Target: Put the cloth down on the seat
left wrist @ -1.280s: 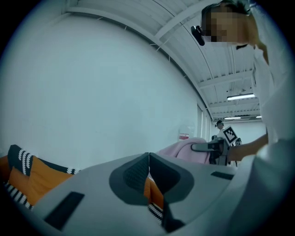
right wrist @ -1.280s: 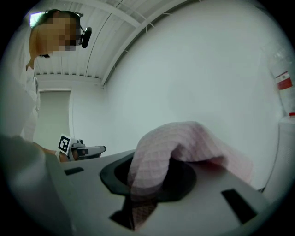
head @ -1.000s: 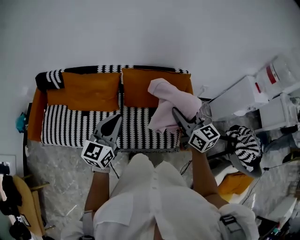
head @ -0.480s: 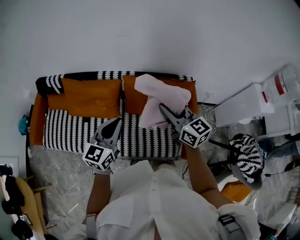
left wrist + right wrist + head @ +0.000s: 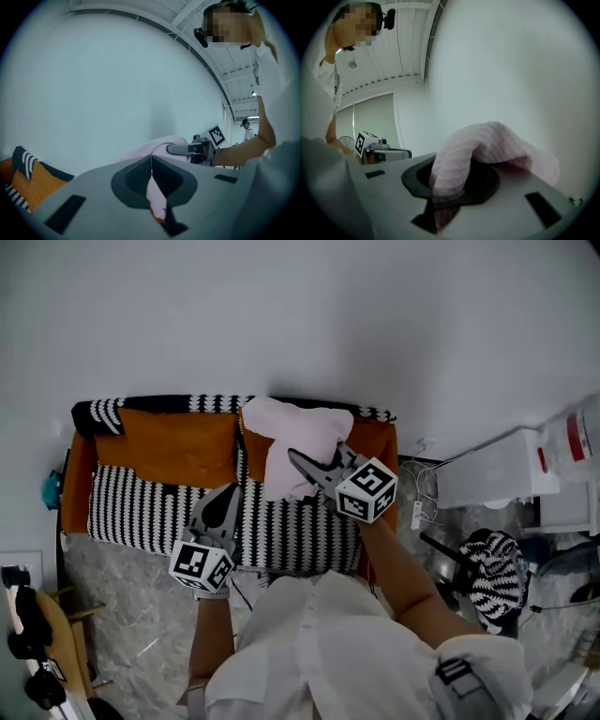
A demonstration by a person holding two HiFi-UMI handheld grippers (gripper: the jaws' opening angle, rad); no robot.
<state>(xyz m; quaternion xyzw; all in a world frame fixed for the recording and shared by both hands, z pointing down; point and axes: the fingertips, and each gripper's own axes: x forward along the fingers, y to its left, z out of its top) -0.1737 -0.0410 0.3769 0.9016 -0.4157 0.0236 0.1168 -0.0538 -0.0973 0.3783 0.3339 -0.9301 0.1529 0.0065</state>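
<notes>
My right gripper [image 5: 298, 459] clamps the cloth [image 5: 298, 430] above the seat [image 5: 141, 507]. My left gripper [image 5: 228, 493], beside it, is closed and empty. Lowering and release are not yet done.

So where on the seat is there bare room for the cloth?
The left half of the striped seat is bare, bordered by the orange back cushion, the orange left end and the left gripper. Right of centre is crowded: the right gripper holds the pink cloth over it.
</notes>
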